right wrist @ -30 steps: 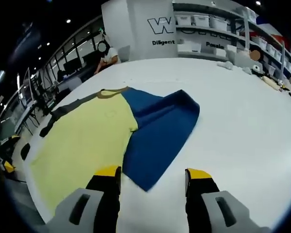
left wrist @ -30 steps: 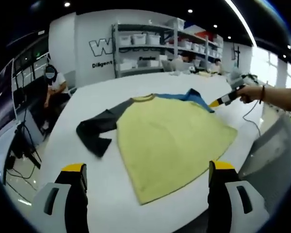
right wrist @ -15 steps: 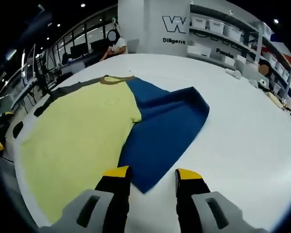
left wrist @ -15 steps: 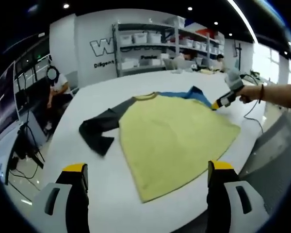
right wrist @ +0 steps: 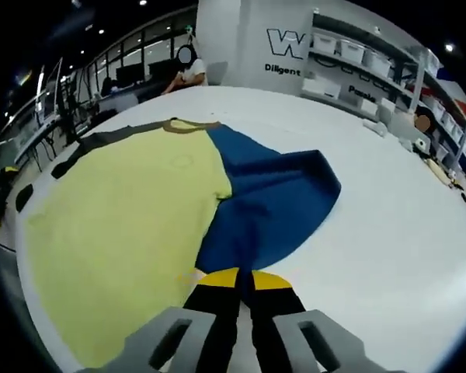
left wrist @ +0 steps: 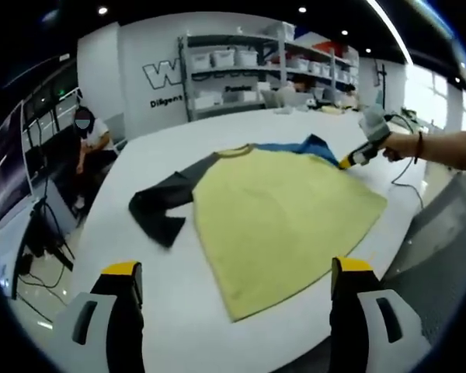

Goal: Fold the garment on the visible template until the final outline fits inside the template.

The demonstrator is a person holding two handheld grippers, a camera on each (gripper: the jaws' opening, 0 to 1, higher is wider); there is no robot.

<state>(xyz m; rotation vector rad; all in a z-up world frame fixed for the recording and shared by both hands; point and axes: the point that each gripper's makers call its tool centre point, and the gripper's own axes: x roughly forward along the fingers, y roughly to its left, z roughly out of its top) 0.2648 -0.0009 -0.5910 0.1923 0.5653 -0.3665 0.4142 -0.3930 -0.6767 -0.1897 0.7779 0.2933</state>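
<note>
Sleeve [right wrist: 273, 208] end hidden under the closed right tool [right wrist: 245, 278].

Bright ceiling spotlights, strong fisheye distortion, soft edges.

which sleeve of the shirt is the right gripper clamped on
The blue sleeve: the right gripper is shut on its cuff. The dark grey sleeve lies untouched.

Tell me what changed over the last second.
The right gripper moved in and its jaws closed on the edge of the blue sleeve, which has bunched slightly. The left gripper stays open above the table; the yellow body and dark sleeve lie as before.
</note>
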